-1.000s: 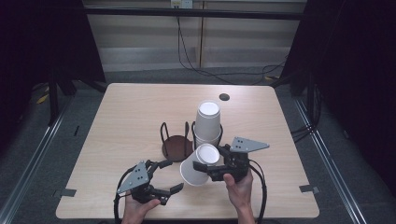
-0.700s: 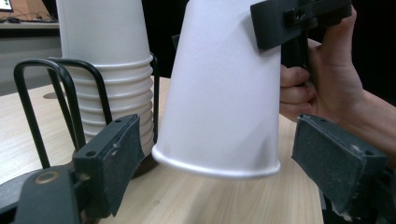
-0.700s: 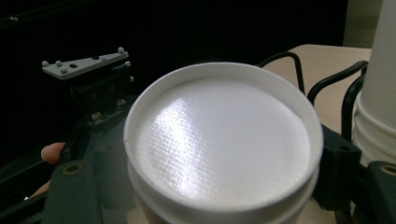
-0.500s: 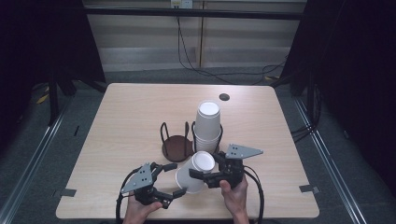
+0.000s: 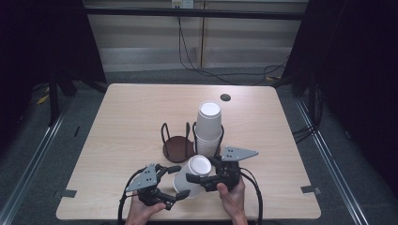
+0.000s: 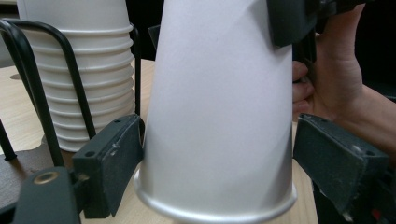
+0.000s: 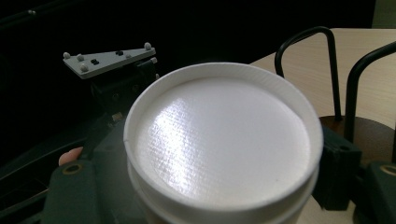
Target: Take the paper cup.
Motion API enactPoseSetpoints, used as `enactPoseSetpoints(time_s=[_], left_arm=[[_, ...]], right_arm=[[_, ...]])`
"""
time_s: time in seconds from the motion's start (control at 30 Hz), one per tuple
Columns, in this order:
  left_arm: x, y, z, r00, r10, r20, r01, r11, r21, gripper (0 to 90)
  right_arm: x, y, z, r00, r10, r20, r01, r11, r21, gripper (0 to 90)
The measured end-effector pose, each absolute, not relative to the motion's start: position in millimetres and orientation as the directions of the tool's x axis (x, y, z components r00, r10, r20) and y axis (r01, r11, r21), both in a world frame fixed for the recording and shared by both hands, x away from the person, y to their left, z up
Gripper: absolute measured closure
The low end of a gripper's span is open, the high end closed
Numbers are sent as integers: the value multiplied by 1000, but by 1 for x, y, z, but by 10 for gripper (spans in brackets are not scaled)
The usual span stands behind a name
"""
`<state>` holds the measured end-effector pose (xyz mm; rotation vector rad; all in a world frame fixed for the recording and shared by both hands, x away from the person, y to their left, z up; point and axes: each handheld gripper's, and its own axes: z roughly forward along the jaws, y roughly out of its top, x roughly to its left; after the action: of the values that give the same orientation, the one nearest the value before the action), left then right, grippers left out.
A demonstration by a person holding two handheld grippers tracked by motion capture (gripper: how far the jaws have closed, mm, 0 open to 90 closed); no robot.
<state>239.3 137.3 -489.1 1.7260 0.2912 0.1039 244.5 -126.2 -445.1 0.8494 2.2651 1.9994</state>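
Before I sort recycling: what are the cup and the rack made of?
The cup looks like white paper, matte with a faint sheen and a rolled rim. The rack seems black metal wire, thin bent loops, on a dark round base, possibly wood.

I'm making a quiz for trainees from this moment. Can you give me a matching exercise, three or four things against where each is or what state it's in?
Things:
1. loose white paper cup
2. tall stack of white paper cups
3. round brown wooden base
4. left claw

Places or states:
A. bare, between black wire loops
B. upside down in the rack
C. open around the cup's rim end
D. held near its base by the right claw

Pairs: 1-D, 2-B, 3-A, 4-C
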Motion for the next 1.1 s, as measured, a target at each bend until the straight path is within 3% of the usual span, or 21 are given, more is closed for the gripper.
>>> enactPoseSetpoints(time_s=[0.57, 0.7, 1.1], left_arm=[[248, 123, -493, 972, 211, -103, 141, -174, 975, 83], [248, 116, -492, 977, 201, -72, 119, -234, 965, 92], [249, 113, -494, 981, 179, -73, 117, -250, 961, 95]], right_arm=[[245, -118, -443, -862, 367, 350, 390, 38, 920, 245], [244, -117, -443, -861, 373, 346, 389, 43, 920, 245], [243, -120, -443, -858, 368, 359, 398, 34, 917, 244]])
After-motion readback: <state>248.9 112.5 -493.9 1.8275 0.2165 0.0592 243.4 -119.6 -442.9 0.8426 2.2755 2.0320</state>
